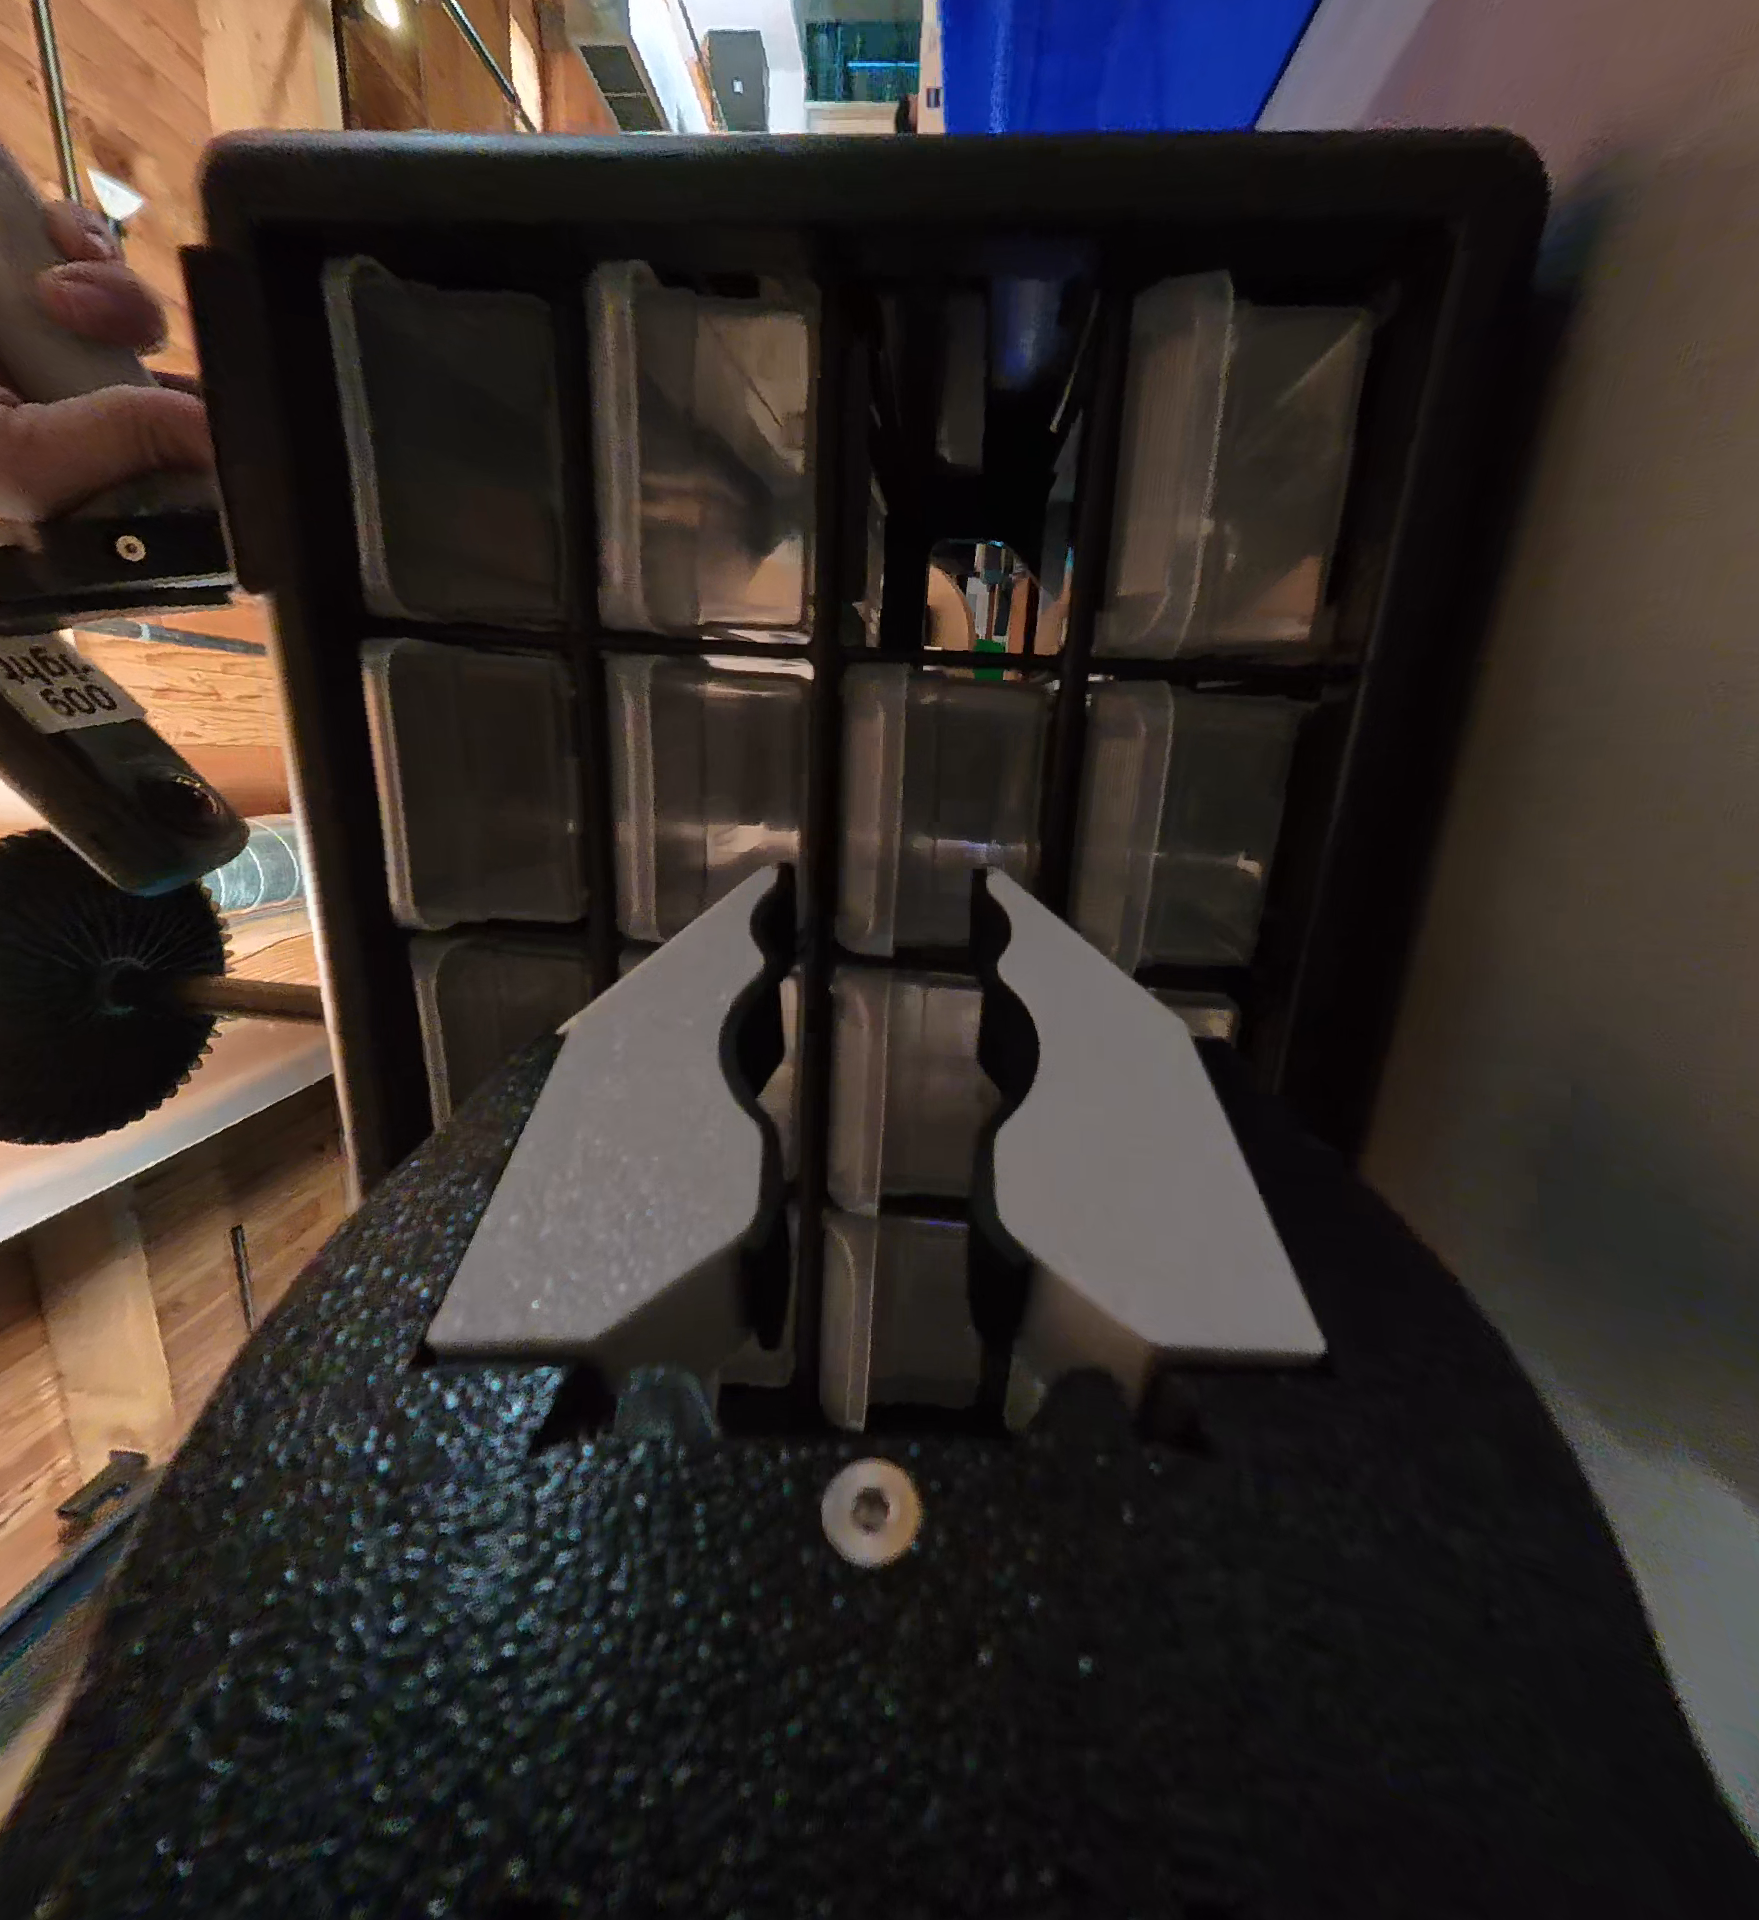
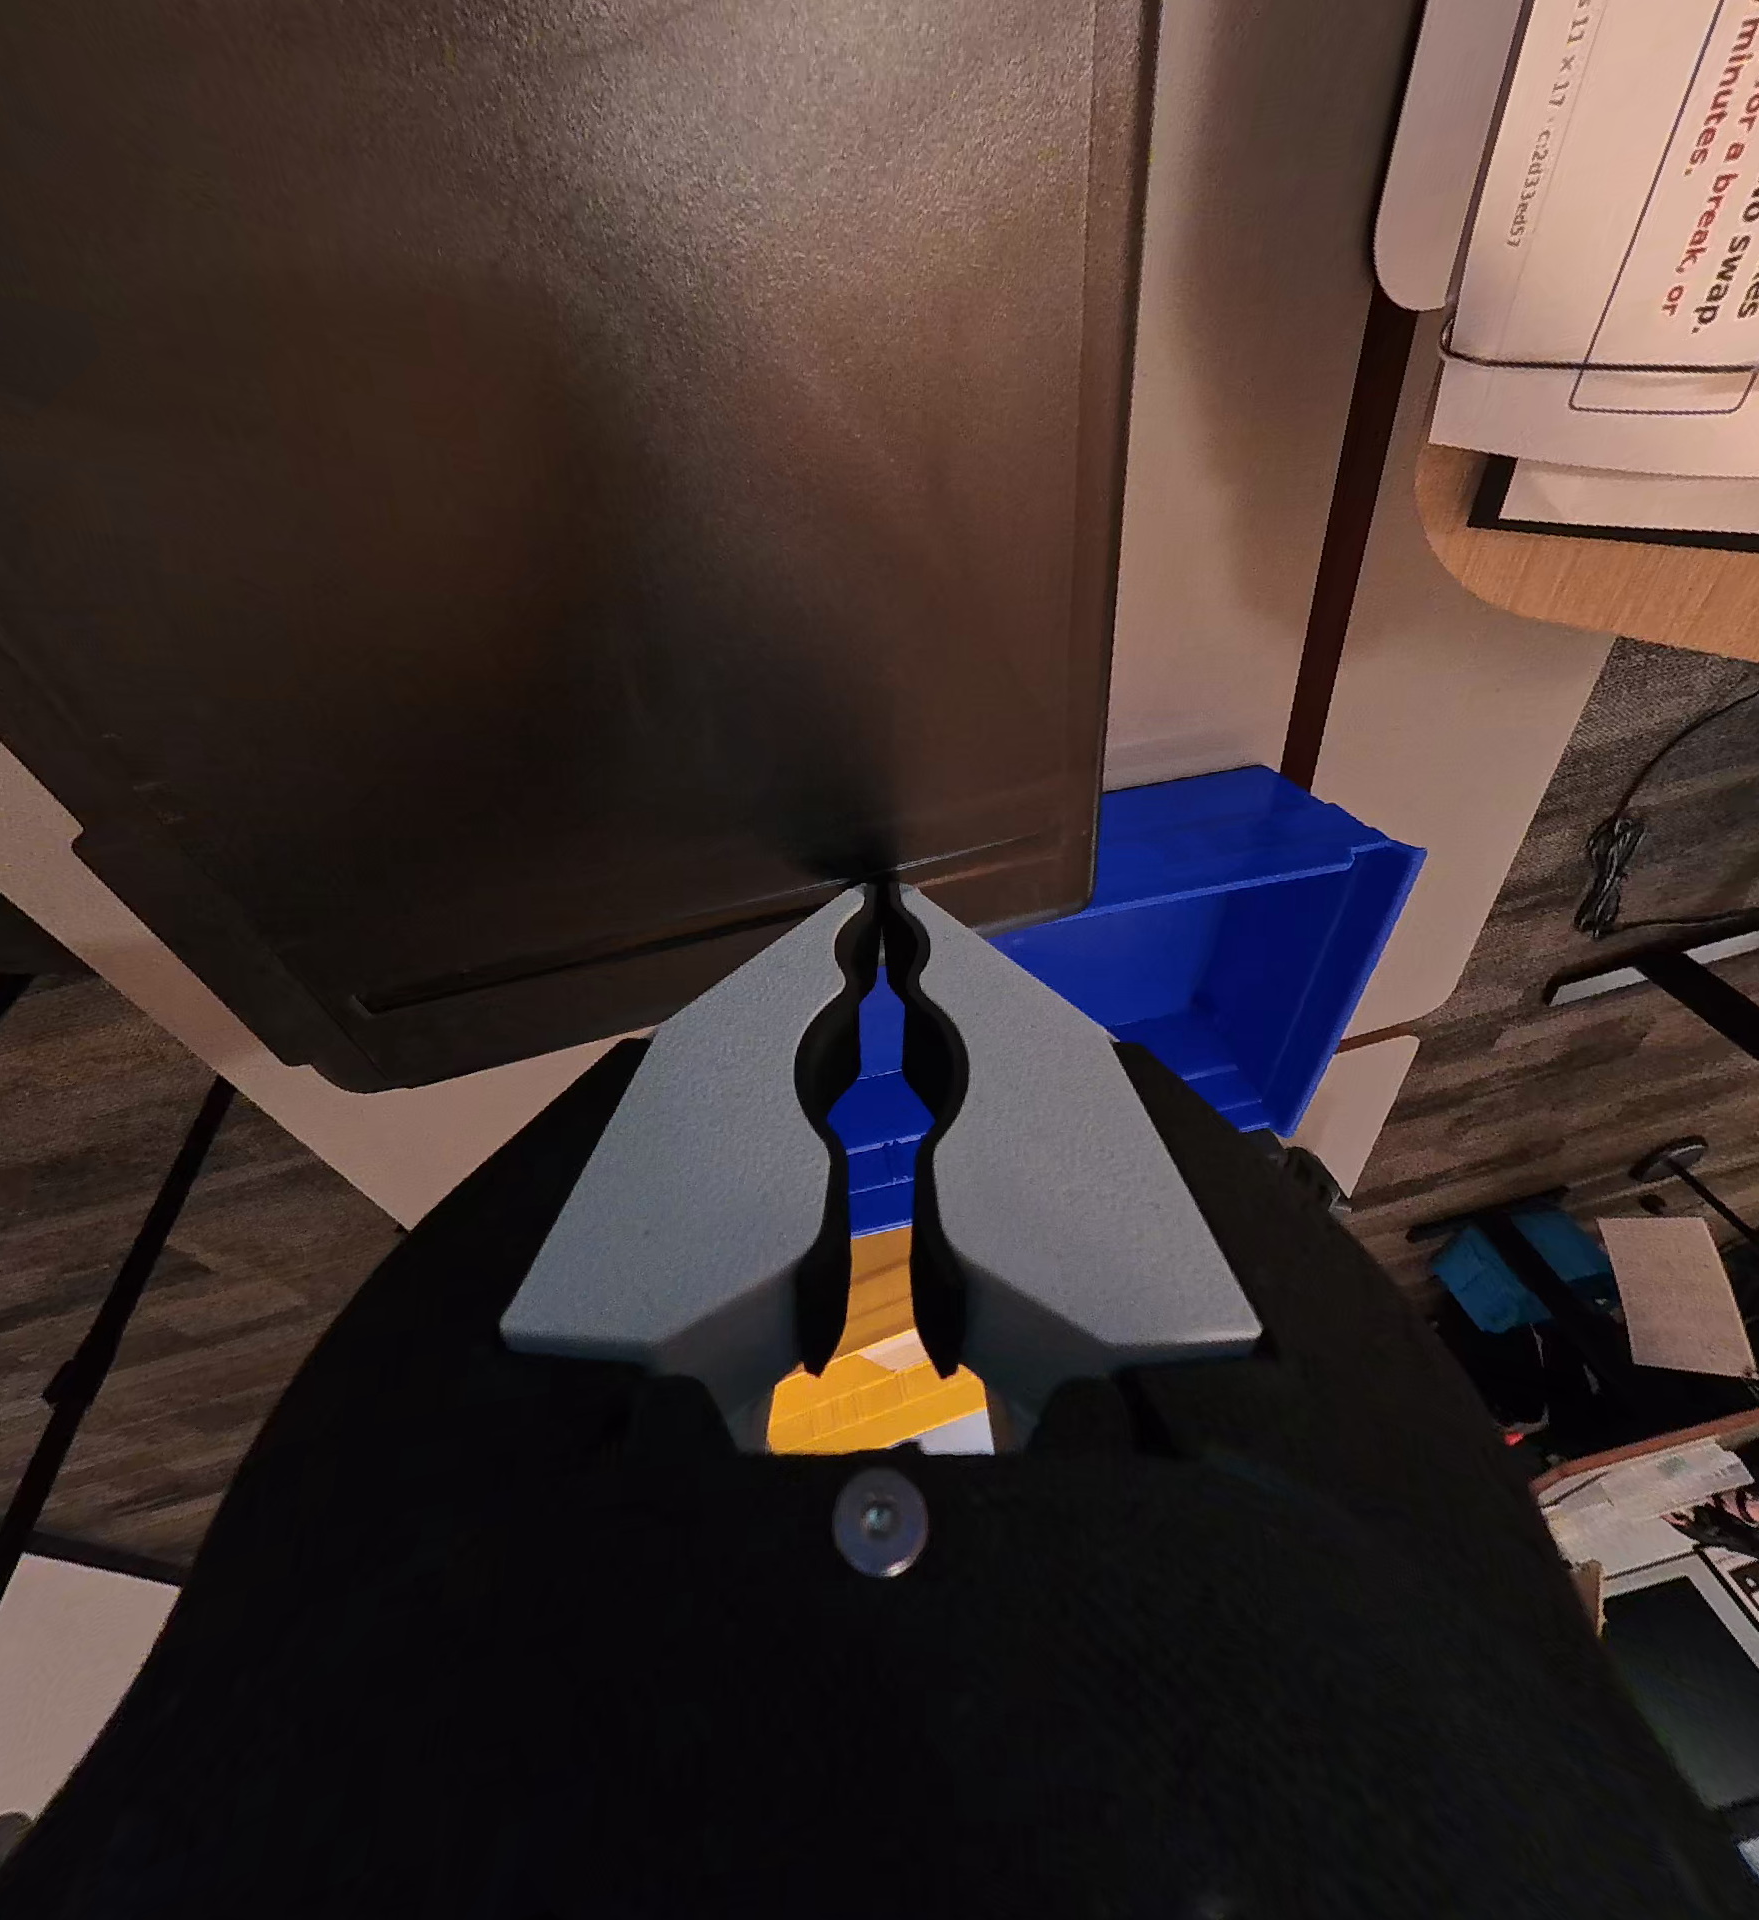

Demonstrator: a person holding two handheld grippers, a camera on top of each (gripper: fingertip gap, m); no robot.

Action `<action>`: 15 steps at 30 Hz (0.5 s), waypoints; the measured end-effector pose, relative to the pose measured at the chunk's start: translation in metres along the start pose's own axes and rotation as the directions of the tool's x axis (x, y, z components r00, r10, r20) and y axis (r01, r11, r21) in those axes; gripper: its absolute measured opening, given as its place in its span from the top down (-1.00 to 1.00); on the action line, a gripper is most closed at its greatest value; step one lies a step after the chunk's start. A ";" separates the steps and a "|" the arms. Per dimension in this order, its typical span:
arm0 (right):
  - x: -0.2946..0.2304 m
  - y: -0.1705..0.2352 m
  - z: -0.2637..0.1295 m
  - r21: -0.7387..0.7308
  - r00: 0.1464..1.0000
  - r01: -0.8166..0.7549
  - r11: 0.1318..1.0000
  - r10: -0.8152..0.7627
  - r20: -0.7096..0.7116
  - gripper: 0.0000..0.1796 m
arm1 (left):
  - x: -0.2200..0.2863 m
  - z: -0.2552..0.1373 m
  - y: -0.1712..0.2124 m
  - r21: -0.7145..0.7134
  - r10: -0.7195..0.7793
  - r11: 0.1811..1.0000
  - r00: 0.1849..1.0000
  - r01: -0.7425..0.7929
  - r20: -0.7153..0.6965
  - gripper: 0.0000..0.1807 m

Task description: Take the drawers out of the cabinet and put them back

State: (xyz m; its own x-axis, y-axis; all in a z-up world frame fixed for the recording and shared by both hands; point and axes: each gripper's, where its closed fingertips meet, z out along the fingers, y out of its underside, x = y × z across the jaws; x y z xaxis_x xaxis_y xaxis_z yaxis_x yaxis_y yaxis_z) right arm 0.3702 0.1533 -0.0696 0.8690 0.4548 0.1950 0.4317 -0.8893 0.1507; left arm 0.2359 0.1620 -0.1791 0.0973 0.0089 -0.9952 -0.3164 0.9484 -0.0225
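Observation:
A black cabinet [image 1: 262, 416] with a grid of clear plastic drawers [image 1: 459, 447] fills the left wrist view. One slot in the top row [image 1: 968, 468] stands empty, and I can see through it. My left gripper [image 1: 880, 883] is open, close in front of the drawer fronts, its fingers on either side of a drawer in the third column [image 1: 906, 1081]. My right gripper [image 2: 880, 894] is shut, its tips against a flat black outer panel of the cabinet [image 2: 542, 416]. In the left wrist view a hand [image 1: 13, 416] holds it against the cabinet's left side.
A blue bin [image 2: 1218, 935] lies just behind the cabinet, with a yellow bin [image 2: 875, 1392] showing below my right fingers. The cabinet rests on a pale surface [image 1: 1633, 831]. Printed sheets [image 2: 1633, 208], cables [image 2: 1685, 831] and clutter are at the right. A black round finned object [image 1: 54, 987] is at the left.

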 end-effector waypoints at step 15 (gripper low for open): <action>0.000 0.000 0.000 0.023 1.000 0.003 1.000 -0.003 -0.003 1.00 | -0.188 -0.011 0.179 -0.075 -0.881 0.470 0.472 0.879 0.010 0.77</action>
State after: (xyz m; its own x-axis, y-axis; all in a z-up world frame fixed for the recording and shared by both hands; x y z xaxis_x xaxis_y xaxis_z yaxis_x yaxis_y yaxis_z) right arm 0.3701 0.1535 -0.0696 0.8669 0.4578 0.1972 0.4400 -0.8887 0.1288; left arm 0.1510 0.3267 0.0029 0.3340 -0.8286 -0.4493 -0.1338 0.4302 -0.8928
